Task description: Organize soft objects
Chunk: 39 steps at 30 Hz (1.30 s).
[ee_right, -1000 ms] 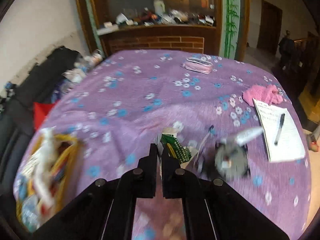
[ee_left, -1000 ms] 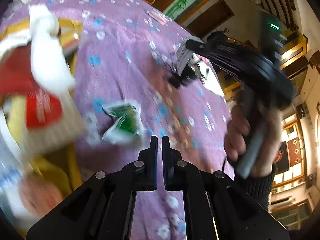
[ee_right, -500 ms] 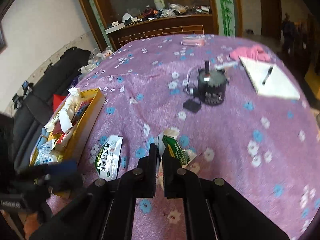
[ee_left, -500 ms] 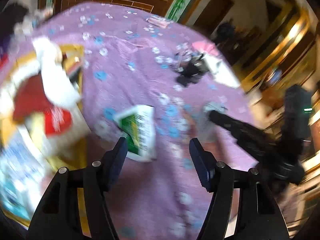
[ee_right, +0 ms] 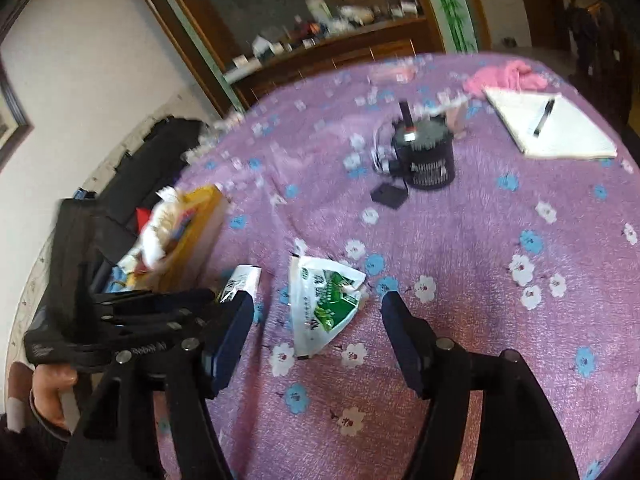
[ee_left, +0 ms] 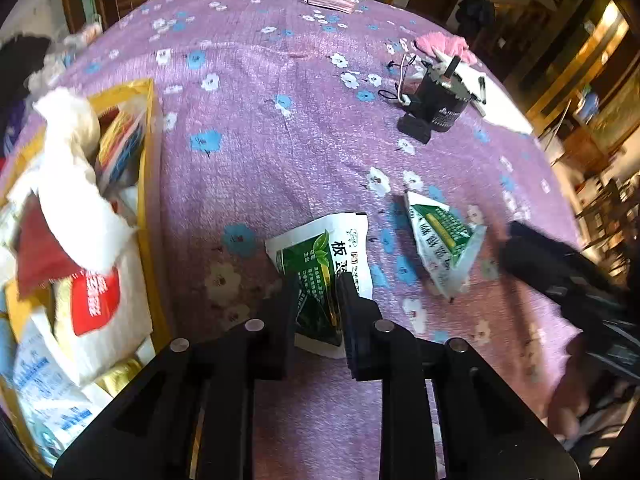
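Your left hand-held gripper (ee_left: 316,300) has its jaws closing narrow around the near edge of the flat green-and-white sachet (ee_left: 324,264), which lies between them on the table (ee_left: 280,152); I cannot tell whether the pads press it yet. You hold it pointed steeply down, likely to pinch that thin edge off the purple flowered cloth. Your right hand-held gripper (ee_right: 316,320) is opening wide, nothing between its jaws, aimed at the crumpled second sachet (ee_right: 324,300) just ahead of it, which sits just right of the first. At the left edge stands the yellow box (ee_left: 146,184), already stuffed with soft packets and white wadding, probably the place both sachets belong
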Each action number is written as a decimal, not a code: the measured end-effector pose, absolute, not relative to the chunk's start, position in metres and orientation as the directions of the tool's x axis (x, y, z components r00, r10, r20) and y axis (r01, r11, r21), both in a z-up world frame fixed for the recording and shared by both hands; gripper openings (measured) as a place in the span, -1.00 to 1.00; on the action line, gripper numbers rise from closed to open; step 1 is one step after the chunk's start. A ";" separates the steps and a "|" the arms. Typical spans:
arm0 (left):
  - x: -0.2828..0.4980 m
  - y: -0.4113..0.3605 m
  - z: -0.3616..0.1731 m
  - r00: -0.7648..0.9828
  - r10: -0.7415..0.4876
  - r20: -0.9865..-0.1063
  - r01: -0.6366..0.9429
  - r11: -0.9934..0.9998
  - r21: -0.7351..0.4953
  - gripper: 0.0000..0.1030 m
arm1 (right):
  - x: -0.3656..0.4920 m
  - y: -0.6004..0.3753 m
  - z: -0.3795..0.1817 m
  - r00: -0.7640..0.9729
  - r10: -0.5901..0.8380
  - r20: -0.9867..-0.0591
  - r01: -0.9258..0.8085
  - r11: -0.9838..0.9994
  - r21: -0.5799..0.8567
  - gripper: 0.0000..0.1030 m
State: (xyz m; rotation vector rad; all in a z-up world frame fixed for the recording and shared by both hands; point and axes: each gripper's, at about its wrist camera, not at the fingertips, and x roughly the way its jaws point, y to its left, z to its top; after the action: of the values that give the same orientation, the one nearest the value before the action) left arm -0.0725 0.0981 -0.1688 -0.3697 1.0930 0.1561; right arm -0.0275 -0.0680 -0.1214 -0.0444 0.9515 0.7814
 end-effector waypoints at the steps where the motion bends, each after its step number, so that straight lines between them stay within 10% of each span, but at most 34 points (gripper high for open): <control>1: -0.075 0.097 -0.168 0.458 -0.054 -0.887 -0.299 0.931 -0.211 -0.75 | -0.023 -0.063 -0.128 0.320 0.566 -0.760 -0.607 0.739 0.294 0.30; 8: -0.086 0.089 -0.167 0.475 -0.081 -0.876 -0.265 0.936 -0.230 -0.83 | -0.021 -0.035 -0.161 0.323 0.463 -0.826 -0.566 0.794 0.223 0.16; 13: -0.085 0.091 -0.165 0.488 -0.066 -0.870 -0.275 0.935 -0.225 -0.28 | -0.023 -0.037 -0.165 0.336 0.441 -0.832 -0.558 0.805 0.202 -0.58; 18: -0.072 0.080 -0.173 0.445 -0.015 -0.895 -0.248 0.959 -0.140 -0.18 | -0.029 -0.047 -0.159 0.349 0.459 -0.817 -0.541 0.810 0.224 -0.62; 25: -0.075 0.078 -0.168 0.491 0.046 -0.870 -0.233 0.969 -0.080 -0.87 | -0.040 -0.062 -0.147 0.381 0.489 -0.785 -0.527 0.812 0.250 -0.62; 39: -0.125 0.098 -0.130 0.611 -0.190 -0.769 -0.203 0.901 -0.384 -0.97 | -0.063 -0.064 -0.111 0.415 0.589 -0.693 -0.546 0.771 0.328 -0.62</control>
State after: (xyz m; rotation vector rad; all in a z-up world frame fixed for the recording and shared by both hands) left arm -0.1252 0.0980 -0.1296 -0.4660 0.9227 0.0076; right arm -0.0630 -0.0639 -0.1107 0.0542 0.8929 0.7127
